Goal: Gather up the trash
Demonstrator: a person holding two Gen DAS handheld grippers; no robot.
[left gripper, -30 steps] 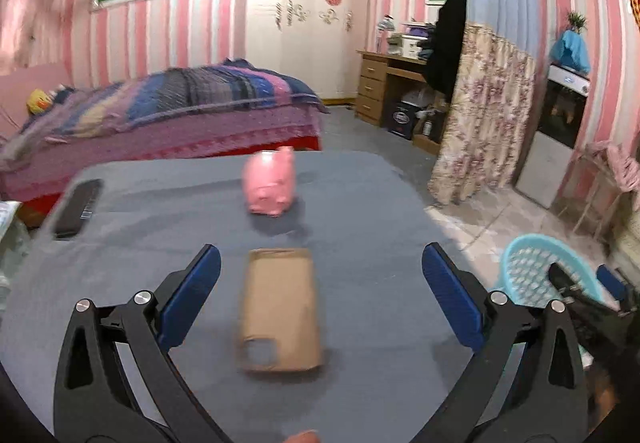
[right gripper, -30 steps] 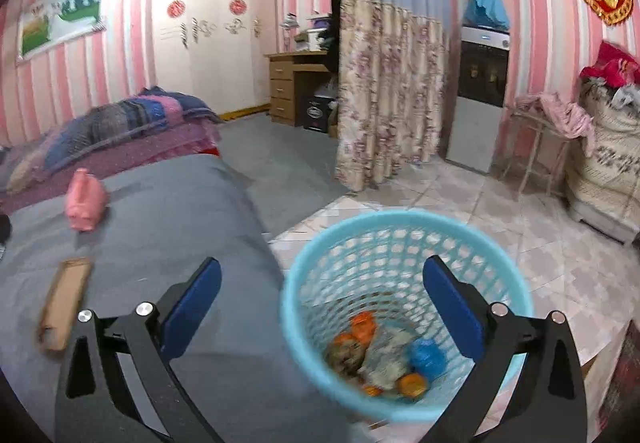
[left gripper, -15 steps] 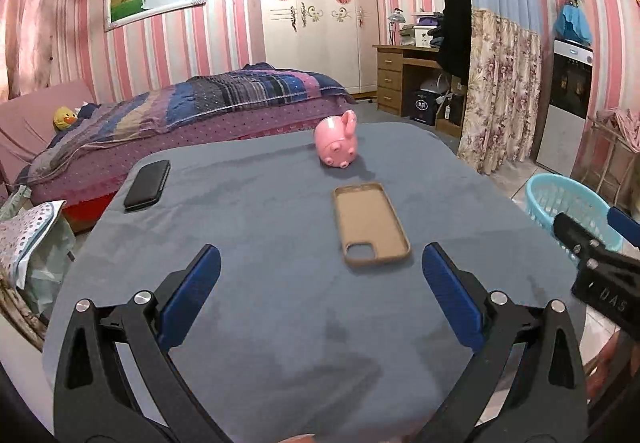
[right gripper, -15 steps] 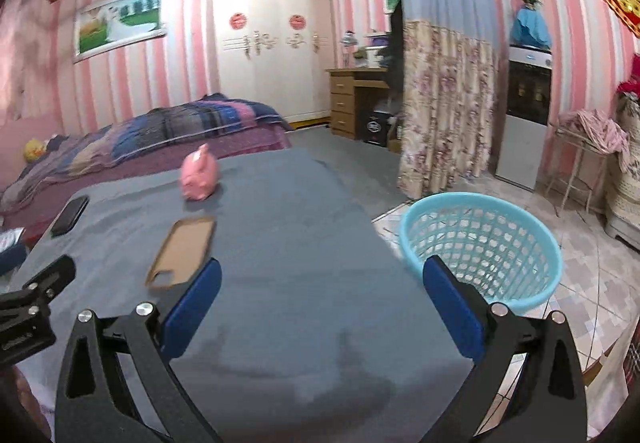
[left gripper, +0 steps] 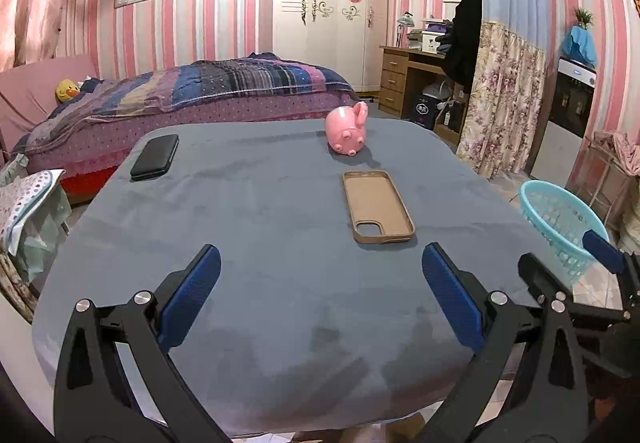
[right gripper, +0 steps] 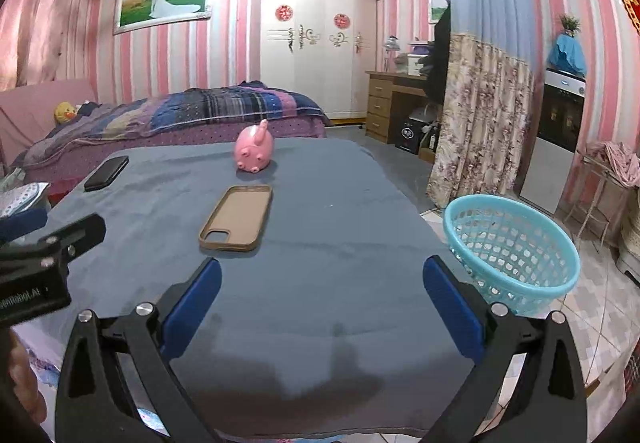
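As we held both claws wide and empty over the near edge of the bench [left gripper: 256, 283], we logged its contents from left to right. Item one: black phone [left gripper: 155, 156], far left corner. Item two: left claw [left gripper: 320, 299], parted, gripping nothing. Item three: pink piggy bank [left gripper: 346, 134], far centre. Item four: brown phone case [left gripper: 377, 206], just nearer than the pig. Item five: right claw [right gripper: 322, 303], likewise parted and bare. Item six: turquoise basket [right gripper: 516, 243], on the floor beside the bench's right edge, contents hidden. We judged the collecting near done; no trash showed, so the next move called for a last check.
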